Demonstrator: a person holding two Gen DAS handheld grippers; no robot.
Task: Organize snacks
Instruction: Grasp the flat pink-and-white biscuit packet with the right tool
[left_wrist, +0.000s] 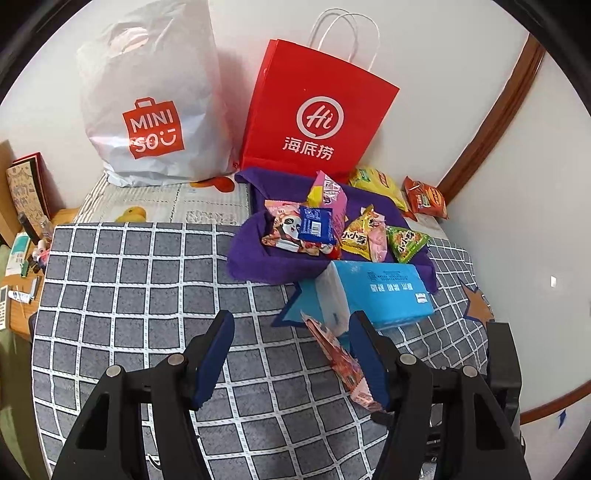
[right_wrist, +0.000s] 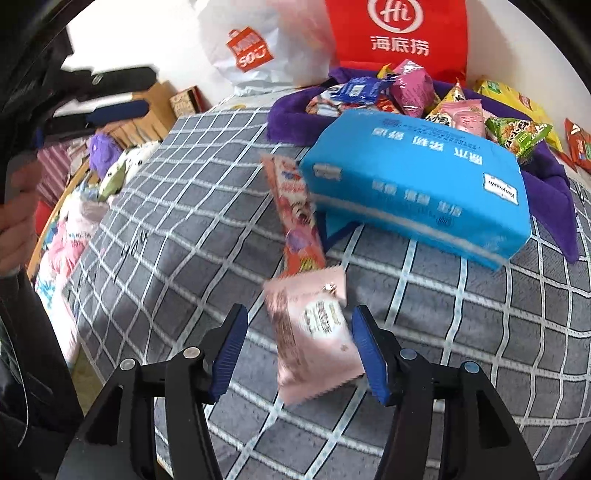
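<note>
Several snack packets (left_wrist: 325, 225) lie heaped on a purple towel (left_wrist: 258, 266) at the back of a grey checked bed cover (left_wrist: 147, 295). The heap also shows in the right wrist view (right_wrist: 406, 92). My left gripper (left_wrist: 291, 358) is open and empty above the cover; a long pink-orange snack packet (left_wrist: 343, 365) lies by its right finger. My right gripper (right_wrist: 299, 350) is open, with a blurred pale pink snack packet (right_wrist: 314, 336) between its fingers, apart from the left pad. The long pink-orange packet (right_wrist: 295, 214) lies just beyond it.
A blue tissue pack (left_wrist: 380, 291) lies in front of the towel, also in the right wrist view (right_wrist: 417, 184). A red paper bag (left_wrist: 317, 110) and a white Miniso bag (left_wrist: 151, 103) stand against the wall. Cluttered items (left_wrist: 22, 236) sit to the left of the bed.
</note>
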